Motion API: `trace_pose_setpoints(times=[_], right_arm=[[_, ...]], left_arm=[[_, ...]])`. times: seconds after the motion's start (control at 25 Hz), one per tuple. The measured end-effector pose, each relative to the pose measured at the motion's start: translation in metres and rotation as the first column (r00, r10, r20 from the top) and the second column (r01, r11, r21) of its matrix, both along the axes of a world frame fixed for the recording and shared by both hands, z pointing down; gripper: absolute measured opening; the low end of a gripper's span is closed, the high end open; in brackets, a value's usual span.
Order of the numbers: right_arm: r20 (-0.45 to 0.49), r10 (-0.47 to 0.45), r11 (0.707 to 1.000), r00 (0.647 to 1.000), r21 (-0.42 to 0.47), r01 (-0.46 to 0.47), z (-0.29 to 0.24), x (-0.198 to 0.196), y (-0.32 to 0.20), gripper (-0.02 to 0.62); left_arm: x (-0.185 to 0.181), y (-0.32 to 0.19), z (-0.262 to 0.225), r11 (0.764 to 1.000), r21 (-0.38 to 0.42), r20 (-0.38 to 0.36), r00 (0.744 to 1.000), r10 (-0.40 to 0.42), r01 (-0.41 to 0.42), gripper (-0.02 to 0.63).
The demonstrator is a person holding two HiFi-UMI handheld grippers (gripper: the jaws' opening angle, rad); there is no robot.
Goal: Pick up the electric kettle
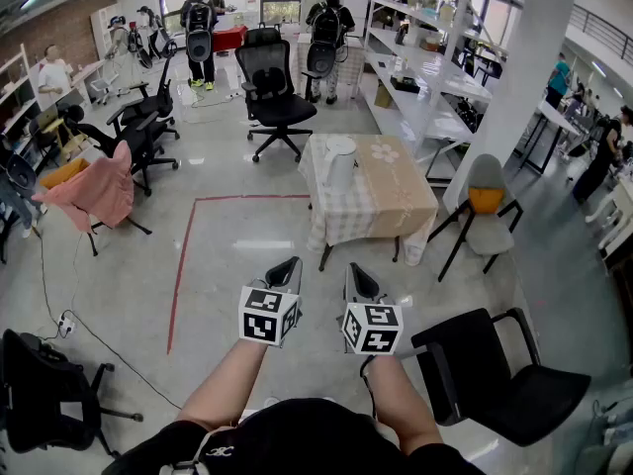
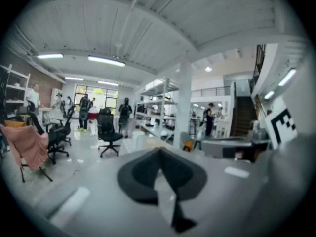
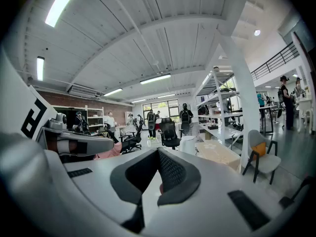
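Left hand-held gripper [image 1: 290, 265] and right hand-held gripper [image 1: 354, 271] are pressed together (empty), far from the electric kettle [image 1: 340, 169].

Head view is taken from high up, tilted steeply down over both forearms; the table [image 1: 396, 191] lies ahead, well apart. Left gripper view is set just behind the left gripper [image 2: 159, 151], faced nearly level into the room. Right gripper view is set likewise behind the right gripper [image 3: 158, 153]. Table, chair [image 1: 272, 92] and column [image 1: 514, 77] are shared by all three.
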State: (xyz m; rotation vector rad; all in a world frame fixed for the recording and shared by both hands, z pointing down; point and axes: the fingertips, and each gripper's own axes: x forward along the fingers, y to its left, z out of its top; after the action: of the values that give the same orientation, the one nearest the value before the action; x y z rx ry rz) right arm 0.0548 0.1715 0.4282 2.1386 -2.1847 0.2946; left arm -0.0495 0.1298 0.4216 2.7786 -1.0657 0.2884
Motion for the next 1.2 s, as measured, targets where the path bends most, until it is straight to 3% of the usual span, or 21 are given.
trace_pose_setpoints(times=[0.56, 1.2], right_arm=[[-0.005, 0.025, 1.000, 1.000, 0.020, -0.025, -0.013, -0.024, -0.014, -0.003], [-0.039, 0.032, 0.999, 0.999, 0.000, -0.032, 0.000, -0.087, -0.035, -0.003]], left_arm=[[-0.020, -0.012, -0.015, 0.999, 0.032, -0.003, 0.999, 0.040, -0.039, 0.000], [-0.088, -0.036, 0.011, 0.998, -0.015, -0.027, 0.998, 0.061, -0.062, 0.000]])
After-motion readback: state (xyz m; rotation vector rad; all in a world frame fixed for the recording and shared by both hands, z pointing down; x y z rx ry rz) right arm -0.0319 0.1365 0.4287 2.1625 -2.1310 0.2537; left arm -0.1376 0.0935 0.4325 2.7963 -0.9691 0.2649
